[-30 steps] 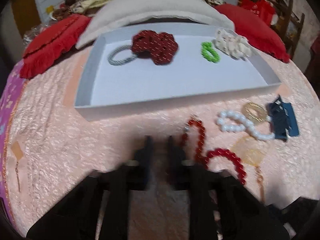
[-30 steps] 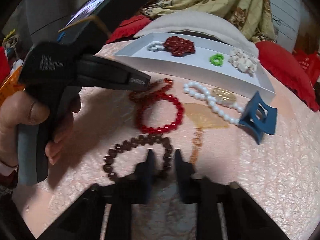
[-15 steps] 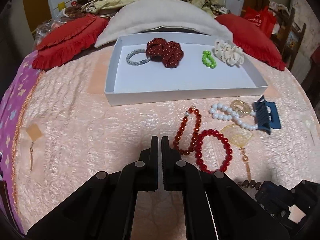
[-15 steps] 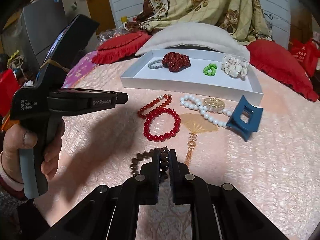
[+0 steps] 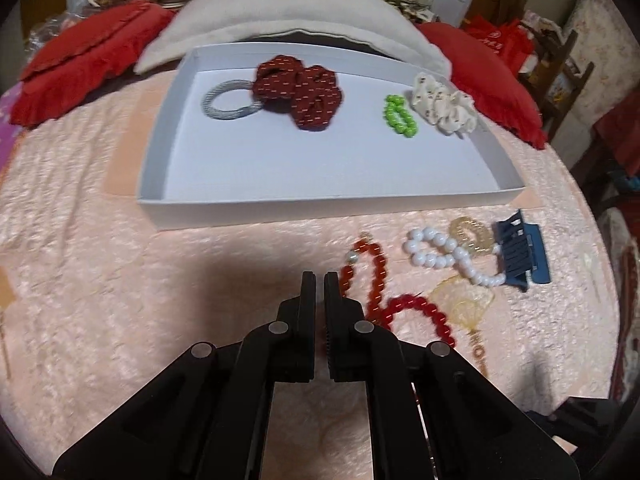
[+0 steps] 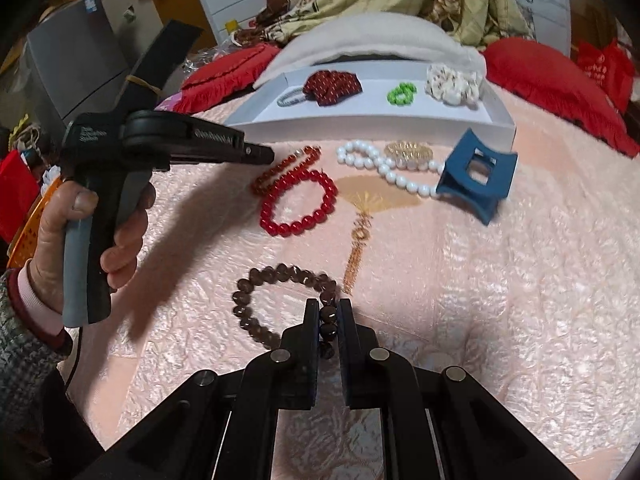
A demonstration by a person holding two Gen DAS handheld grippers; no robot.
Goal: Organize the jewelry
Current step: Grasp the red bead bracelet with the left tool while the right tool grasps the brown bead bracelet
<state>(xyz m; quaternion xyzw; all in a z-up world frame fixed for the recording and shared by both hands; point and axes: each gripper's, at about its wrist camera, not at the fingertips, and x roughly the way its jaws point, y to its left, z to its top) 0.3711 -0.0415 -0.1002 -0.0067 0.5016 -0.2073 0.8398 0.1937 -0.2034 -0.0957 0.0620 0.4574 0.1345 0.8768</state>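
Pinching the brown bracelet (image 6: pixel 280 304) at one side, the right tongs (image 6: pixel 329 312) could let the beads slide out and fall on the bed (image 6: pixel 520 280). The left tongs (image 5: pixel 320 280) are squeezed tight on nothing, beside the red beads (image 5: pixel 372 276). Farther off, the white box (image 5: pixel 320 200) waits near the bed's far edge.

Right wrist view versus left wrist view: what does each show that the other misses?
Only the right wrist view shows the brown bead bracelet, pinched by the shut right tool, and the hand holding the left tool. Only the left wrist view shows the left tool head-on, shut, empty. Both show the white tray, red bead bracelet, white pearl strand and blue hair claw.
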